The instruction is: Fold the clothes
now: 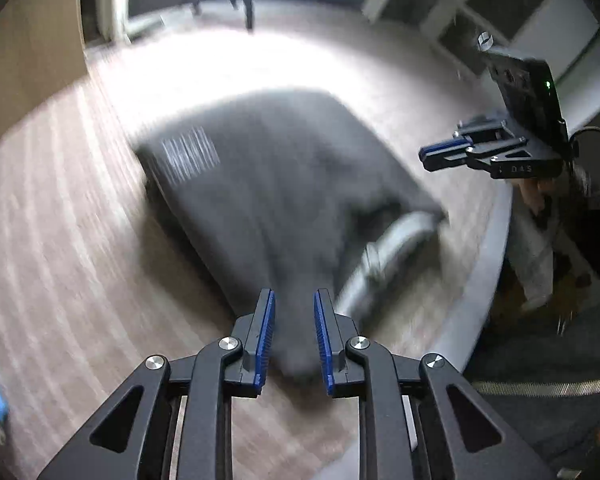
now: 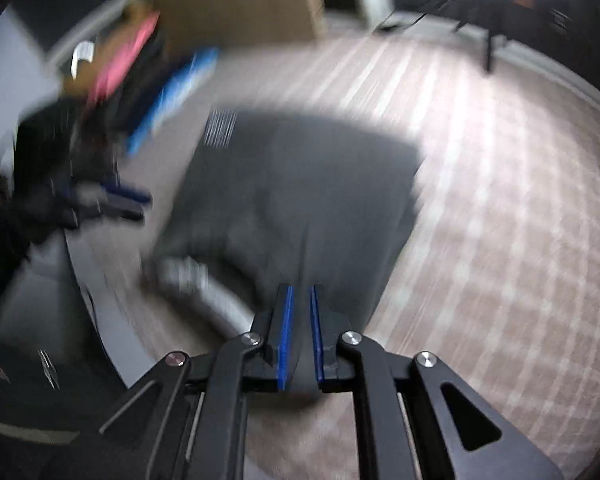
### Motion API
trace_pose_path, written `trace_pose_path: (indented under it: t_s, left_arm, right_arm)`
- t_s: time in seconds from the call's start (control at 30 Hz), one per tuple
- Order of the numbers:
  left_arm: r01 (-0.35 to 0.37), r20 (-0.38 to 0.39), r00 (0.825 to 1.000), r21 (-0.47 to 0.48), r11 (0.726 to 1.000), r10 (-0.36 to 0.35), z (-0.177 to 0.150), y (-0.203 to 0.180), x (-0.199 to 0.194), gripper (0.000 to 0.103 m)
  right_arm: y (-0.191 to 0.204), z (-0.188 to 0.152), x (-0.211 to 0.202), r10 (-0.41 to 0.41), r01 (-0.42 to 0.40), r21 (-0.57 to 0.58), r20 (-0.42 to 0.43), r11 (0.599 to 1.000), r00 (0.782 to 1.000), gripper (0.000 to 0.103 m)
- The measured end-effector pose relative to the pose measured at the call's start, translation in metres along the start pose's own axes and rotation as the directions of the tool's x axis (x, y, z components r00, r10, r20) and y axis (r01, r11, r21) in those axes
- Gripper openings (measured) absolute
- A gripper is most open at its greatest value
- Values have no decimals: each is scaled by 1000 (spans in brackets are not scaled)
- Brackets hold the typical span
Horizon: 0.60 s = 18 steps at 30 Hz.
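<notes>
A dark grey garment [image 1: 268, 184] with a white striped print [image 1: 188, 156] lies bunched on the wood-grain table [image 1: 60, 240], a pale grey part [image 1: 392, 248] showing at its near side. My left gripper [image 1: 294, 292] hangs over its near end, pads well apart, with cloth showing in the gap. My right gripper [image 1: 436, 148] hovers by the garment's right edge. In the right wrist view the garment [image 2: 300, 184] runs under my right gripper [image 2: 300, 288], whose pads stand a narrow gap apart with grey between them; a pinch is not clear. The left gripper [image 2: 136, 204] is a blur at the left.
The table's pale rim [image 1: 488, 248] curves past a person's clothing [image 1: 540, 248]. A white shelf frame [image 1: 440, 0] and dark stand legs [image 2: 488, 40] stand beyond the table. A cardboard box [image 2: 236, 0] and a blurred blue strip [image 2: 172, 96] are at the upper left.
</notes>
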<state>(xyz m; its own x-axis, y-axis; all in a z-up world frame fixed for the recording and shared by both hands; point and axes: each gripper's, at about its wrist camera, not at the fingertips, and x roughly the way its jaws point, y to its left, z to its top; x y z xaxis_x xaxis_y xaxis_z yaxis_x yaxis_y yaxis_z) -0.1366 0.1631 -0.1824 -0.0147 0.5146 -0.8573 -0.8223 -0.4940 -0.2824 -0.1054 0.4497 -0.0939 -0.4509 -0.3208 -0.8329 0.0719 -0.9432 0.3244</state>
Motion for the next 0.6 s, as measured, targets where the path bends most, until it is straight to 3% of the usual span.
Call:
trace_pose_path:
  t_s: [0.13,0.27,0.4,0.6]
  left_arm:
    - [-36,48,998,-36,999,38,38,24,4,23]
    - [-35,38,999,-47,998,37,56,42,20,23]
    - [-40,14,999,-42,998,40,57,54,22,23]
    - [-36,8,999,-48,998,37,40,87,16,23]
  right_arm:
    - [-6,44,13,-5,3,28,60,1000,998,10]
    - [12,77,51,46,-46,5,47,999,998,10]
    - [29,88,74,64,-65,0,34,998,997,10]
    - [55,100,80,171,-170,-40,26,985,985,10]
